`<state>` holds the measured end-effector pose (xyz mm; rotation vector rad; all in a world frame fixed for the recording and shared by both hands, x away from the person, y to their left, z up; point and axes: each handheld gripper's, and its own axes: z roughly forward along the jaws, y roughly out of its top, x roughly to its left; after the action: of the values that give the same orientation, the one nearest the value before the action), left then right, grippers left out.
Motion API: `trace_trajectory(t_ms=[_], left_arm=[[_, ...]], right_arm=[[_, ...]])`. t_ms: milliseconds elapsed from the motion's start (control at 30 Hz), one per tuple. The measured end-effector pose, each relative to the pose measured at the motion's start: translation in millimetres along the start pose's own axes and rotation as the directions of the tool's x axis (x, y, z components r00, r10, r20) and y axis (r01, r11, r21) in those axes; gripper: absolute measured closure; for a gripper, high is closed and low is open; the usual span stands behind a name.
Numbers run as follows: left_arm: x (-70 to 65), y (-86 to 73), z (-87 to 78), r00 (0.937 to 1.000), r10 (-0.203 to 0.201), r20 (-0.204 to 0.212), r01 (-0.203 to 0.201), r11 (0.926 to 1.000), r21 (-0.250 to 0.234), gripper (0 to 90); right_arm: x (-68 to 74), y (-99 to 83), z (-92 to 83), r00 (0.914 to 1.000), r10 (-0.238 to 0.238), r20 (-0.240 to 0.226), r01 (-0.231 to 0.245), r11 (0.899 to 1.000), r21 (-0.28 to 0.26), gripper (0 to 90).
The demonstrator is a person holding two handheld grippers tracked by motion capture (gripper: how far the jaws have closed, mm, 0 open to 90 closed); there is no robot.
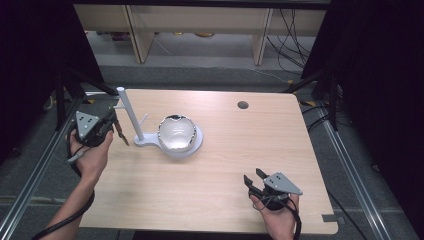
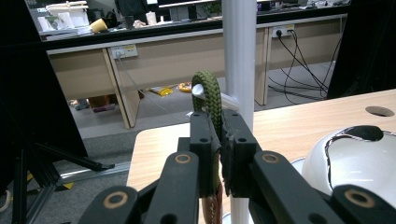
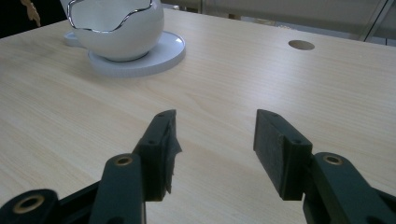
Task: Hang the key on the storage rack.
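Cord point(image 2: 209, 95), green and braided, is being clamped between the jaws of the left gripper point(image 2: 219, 135), and that is where the work is centred at this moment; its loop is rising above the jaw tips, right by a short white peg point(image 2: 201, 91) that is sticking out from the white post point(image 2: 239, 56). Whether the loop is touching the peg is not being made clear.

Starting with the biggest item: the counter point(image 1: 225, 165), pale wood with a round hole point(image 1: 243, 105) near its far edge, is carrying everything. On its left half a white stand is being seen, made up of a round base point(image 1: 196, 142) and the upright post point(image 1: 129, 112) with small side pegs. On that base a white, egg-shaped bowl point(image 1: 176, 132) with a wavy silver rim is sitting, just beside the post.

In the high view the left gripper point(image 1: 117, 131) is being held at the counter's left edge, pointing toward the post, with a brownish end of the cord point(image 1: 122, 137) hanging below its tips. The jaws are being pressed fully together on the cord.

Over at the near right of the counter, well apart from the stand, the right gripper point(image 1: 254, 177) is being held low. Its jaws are being kept wide apart point(image 3: 215, 144), with nothing between them, only bare wood beneath.
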<state>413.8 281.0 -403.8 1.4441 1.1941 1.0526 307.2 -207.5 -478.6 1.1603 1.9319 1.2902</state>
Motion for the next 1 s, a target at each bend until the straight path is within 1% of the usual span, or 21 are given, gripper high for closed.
trace_trajectory(t_ms=[67,233,267,300,333,367,433,467,500,567,600,700,767,800,867,900,933,1000], left_arm=[[-3.0,-1.5,1.3,0.9999,0.003,0.011,-0.003,1.0,0.007,83.8],[-6.6,-2.5,5.3,0.9997,0.004,0.023,-0.005,0.9999,0.012,83.9],[-7.0,-2.6,6.4,0.9997,0.001,0.024,-0.001,0.9998,0.018,83.9],[-6.9,-2.8,7.1,0.9997,0.001,0.026,-0.002,0.9998,0.02,83.9],[-7.0,-3.2,8.0,0.9995,-0.002,0.032,0.001,0.9997,0.024,83.8],[-7.1,-4.1,8.6,0.999,-0.01,0.043,0.009,0.9996,0.026,84.0],[-7.6,-5.7,8.9,0.9983,-0.004,0.058,0.002,0.9995,0.03,83.2],[-8.7,-8.1,8.1,0.9977,-0.01,0.068,0.007,0.9995,0.032,81.6],[-8.7,-8.1,8.1,0.9977,-0.01,0.068,0.007,0.9995,0.032,81.2],[-9.0,-10.2,6.6,0.9968,-0.011,0.079,0.009,0.9995,0.029,80.6],[-8.9,-11.3,5.0,0.9963,-0.013,0.085,0.01,0.9995,0.03,80.1],[-8.2,-13.1,1.0,0.9956,-0.021,0.091,0.019,0.9995,0.025,77.9],[-7.5,-14.6,-2.6,0.9953,-0.021,0.095,0.019,0.9996,0.02,77.2],[-6.8,-16.5,-6.4,0.9947,-0.021,0.101,0.019,0.9996,0.021,75.9],[-6.6,-18.0,-8.8,0.9943,-0.021,0.105,0.019,0.9996,0.02,75.6],[-6.6,-19.0,-10.1,0.9939,-0.022,0.108,0.02,0.9996,0.017,74.7],[-6.4,-20.3,-11.9,0.9937,-0.022,0.11,0.02,0.9997,0.016,74.3],[-6.4,-23.2,-16.2,0.9931,-0.021,0.116,0.019,0.9997,0.018,73.8]], right_arm=[[0.2,-0.1,-0.4,1.0,0.007,-0.005,-0.007,1.0,0.006,49.9],[-0.1,-0.3,-0.2,1.0,0.002,0.0,-0.002,1.0,0.002,49.9],[-0.2,0.1,-2.0,0.9999,-0.005,0.009,0.005,1.0,0.016,49.9],[-0.3,0.1,-2.6,1.0,-0.005,0.007,0.005,1.0,0.019,49.9],[-0.2,-0.2,-2.8,0.9999,0.0,0.013,-0.001,1.0,0.019,49.9],[-0.8,-0.3,-2.9,0.9999,-0.004,0.014,0.004,1.0,0.017,49.8],[-0.5,-0.5,-3.3,0.9998,0.013,0.011,-0.014,1.0,0.023,49.8],[-1.4,-0.5,-3.8,0.9999,0.007,0.014,-0.007,1.0,0.029,49.8],[-1.4,-0.5,-3.8,0.9999,0.007,0.014,-0.007,1.0,0.029,49.8],[-0.8,-0.8,-3.3,0.9998,0.013,0.015,-0.013,1.0,0.022,49.8],[-1.2,-0.9,-3.4,0.9998,0.008,0.016,-0.009,1.0,0.02,49.8],[-2.1,-0.8,-4.2,0.9998,0.009,0.015,-0.009,1.0,0.025,49.8],[-2.1,-0.9,-3.9,0.9998,0.011,0.018,-0.011,1.0,0.019,49.7],[-2.5,-1.2,-2.9,0.9998,0.014,0.012,-0.015,1.0,0.011,49.7],[-2.5,-1.0,-4.1,0.9997,0.012,0.02,-0.012,1.0,0.02,49.7],[-0.8,-1.6,-5.0,0.999,0.037,0.024,-0.037,0.999,0.032,49.6],[-4.1,-1.5,-4.0,0.9998,0.004,0.018,-0.004,1.0,0.021,49.6],[-3.8,-1.8,-4.2,0.9996,0.009,0.027,-0.01,1.0,0.019,49.7]])
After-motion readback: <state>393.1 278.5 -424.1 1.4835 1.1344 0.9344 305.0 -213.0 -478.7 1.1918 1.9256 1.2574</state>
